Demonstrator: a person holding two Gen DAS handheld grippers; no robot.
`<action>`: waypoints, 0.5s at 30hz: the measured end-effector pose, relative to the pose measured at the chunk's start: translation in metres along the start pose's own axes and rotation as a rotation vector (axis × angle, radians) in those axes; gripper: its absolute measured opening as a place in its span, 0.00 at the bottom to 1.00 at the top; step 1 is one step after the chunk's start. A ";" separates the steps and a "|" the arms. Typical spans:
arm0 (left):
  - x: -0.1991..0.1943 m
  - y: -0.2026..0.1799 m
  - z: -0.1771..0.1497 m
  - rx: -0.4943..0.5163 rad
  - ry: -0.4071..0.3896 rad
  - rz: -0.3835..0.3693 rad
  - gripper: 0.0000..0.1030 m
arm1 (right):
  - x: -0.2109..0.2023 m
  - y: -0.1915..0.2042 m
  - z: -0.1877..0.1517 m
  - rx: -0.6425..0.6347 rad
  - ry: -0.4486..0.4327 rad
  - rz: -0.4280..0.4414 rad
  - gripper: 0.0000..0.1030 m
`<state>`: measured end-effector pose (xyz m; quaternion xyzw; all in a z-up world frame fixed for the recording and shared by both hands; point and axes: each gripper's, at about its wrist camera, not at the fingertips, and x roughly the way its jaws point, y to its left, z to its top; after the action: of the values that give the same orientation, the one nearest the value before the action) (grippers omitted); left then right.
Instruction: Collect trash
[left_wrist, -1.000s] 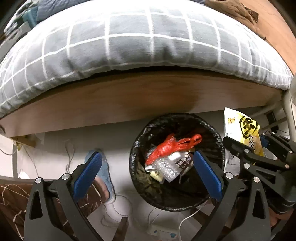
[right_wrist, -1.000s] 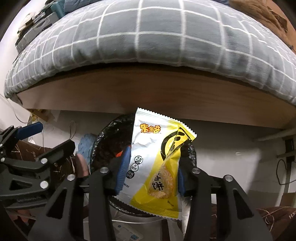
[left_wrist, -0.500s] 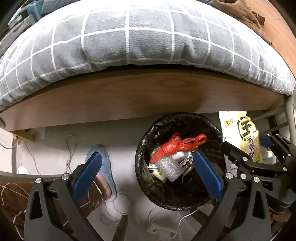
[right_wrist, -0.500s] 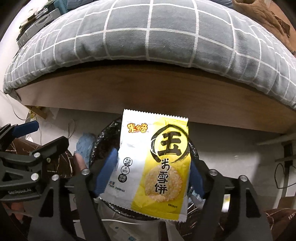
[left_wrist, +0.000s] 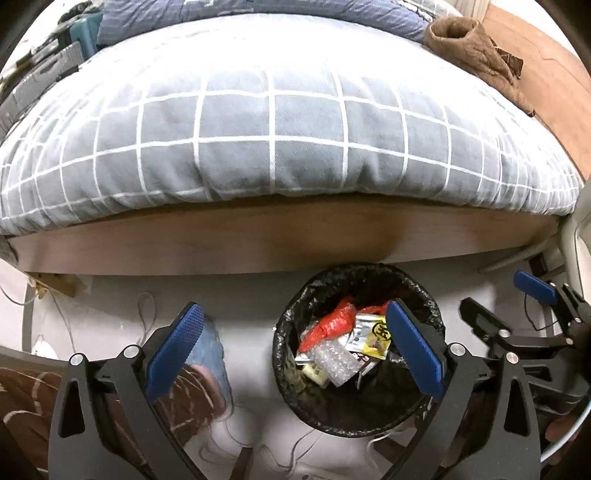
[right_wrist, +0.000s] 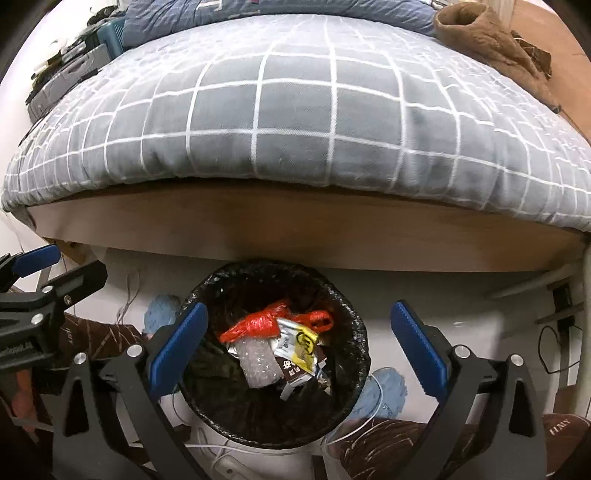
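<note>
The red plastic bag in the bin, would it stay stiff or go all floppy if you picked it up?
Probably floppy: the red plastic bag looks thin, crumpled and knotted. Likely light too, since it rests on top of the other trash in the bin. Its looped handle might snag neighbouring wrappers.

checked duvet (left_wrist: 273, 147), wooden bed frame (left_wrist: 258, 240), blue slipper (right_wrist: 386, 391)

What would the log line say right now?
right gripper: fingers just opened, empty | left gripper: open, empty | wrapper: in bin
</note>
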<state>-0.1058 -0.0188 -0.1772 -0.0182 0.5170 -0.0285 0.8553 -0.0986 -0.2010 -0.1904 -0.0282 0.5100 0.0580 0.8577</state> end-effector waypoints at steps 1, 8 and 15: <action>-0.002 0.001 0.001 0.004 -0.001 0.005 0.94 | -0.007 -0.003 0.002 -0.002 -0.010 -0.012 0.93; -0.054 -0.002 0.015 0.001 -0.091 -0.018 0.94 | -0.067 -0.017 0.013 0.046 -0.122 -0.052 0.93; -0.099 -0.017 0.012 0.024 -0.167 -0.036 0.94 | -0.135 -0.016 0.017 0.059 -0.266 -0.087 0.93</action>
<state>-0.1411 -0.0294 -0.0830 -0.0197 0.4430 -0.0483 0.8950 -0.1456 -0.2250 -0.0644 -0.0172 0.3918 0.0088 0.9198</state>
